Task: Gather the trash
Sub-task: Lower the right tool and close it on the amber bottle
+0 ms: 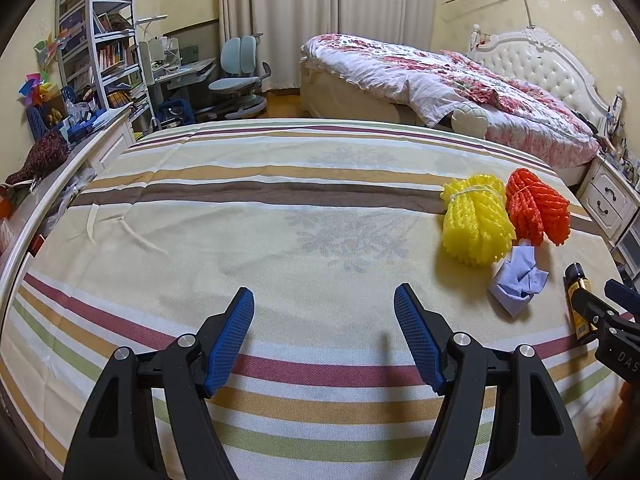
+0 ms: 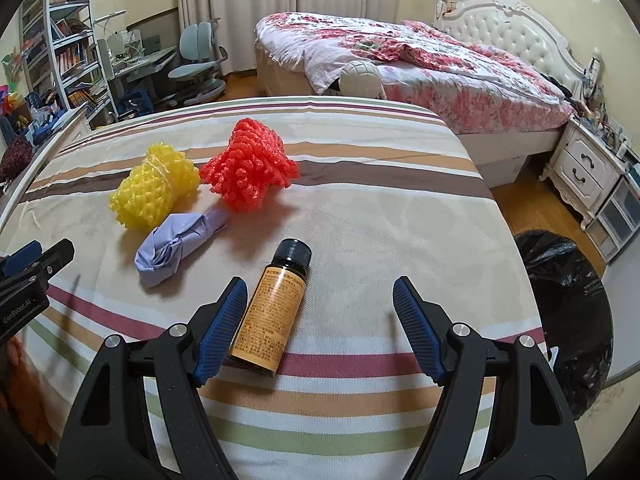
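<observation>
Both grippers' fingers gape empty: left gripper (image 1: 324,300) over bare cloth, right gripper (image 2: 316,292) beside the bottle (image 2: 272,312).

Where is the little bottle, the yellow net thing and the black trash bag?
Brown bottle (image 2: 268,312): right wrist view, on its orange label.
Yellow foam net bundle (image 2: 154,190): right wrist view, on its middle.
Black trash bag (image 2: 568,304): right wrist view, on its crinkled plastic side.

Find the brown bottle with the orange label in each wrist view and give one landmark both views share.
Left wrist: brown bottle at far right edge, partly hidden behind the right gripper.
Right wrist: lower centre, lying beside this gripper's left finger.
Shared landmark: yellow foam net.
</observation>
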Motion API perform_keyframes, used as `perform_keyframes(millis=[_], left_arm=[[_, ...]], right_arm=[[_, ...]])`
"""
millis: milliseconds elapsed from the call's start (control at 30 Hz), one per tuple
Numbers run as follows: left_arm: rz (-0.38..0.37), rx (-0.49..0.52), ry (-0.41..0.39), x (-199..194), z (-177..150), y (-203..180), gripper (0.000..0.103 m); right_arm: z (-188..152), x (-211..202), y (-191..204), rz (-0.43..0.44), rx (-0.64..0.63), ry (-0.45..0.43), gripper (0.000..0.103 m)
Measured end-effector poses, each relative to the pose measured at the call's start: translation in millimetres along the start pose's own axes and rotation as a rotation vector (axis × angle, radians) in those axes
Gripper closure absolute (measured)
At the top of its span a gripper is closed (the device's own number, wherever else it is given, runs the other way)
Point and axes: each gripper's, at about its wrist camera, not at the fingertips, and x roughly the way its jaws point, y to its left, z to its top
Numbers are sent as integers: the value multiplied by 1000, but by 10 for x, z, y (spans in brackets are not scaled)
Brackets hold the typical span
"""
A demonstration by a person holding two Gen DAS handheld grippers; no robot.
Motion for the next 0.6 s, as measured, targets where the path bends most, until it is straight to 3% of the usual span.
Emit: perform_keyframes(millis=[267, 400, 600], left_arm=[[-1, 10, -3, -13, -1, -16, 32], [-9, 22, -9, -24, 0, -32, 32], [-38, 30, -14, -23, 32, -97, 32]], right_arm=[[9, 10, 39, 16, -18, 2, 50], [-21, 43, 61, 37, -31, 26, 75], [-9, 62, -3, 39, -20, 20, 80]])
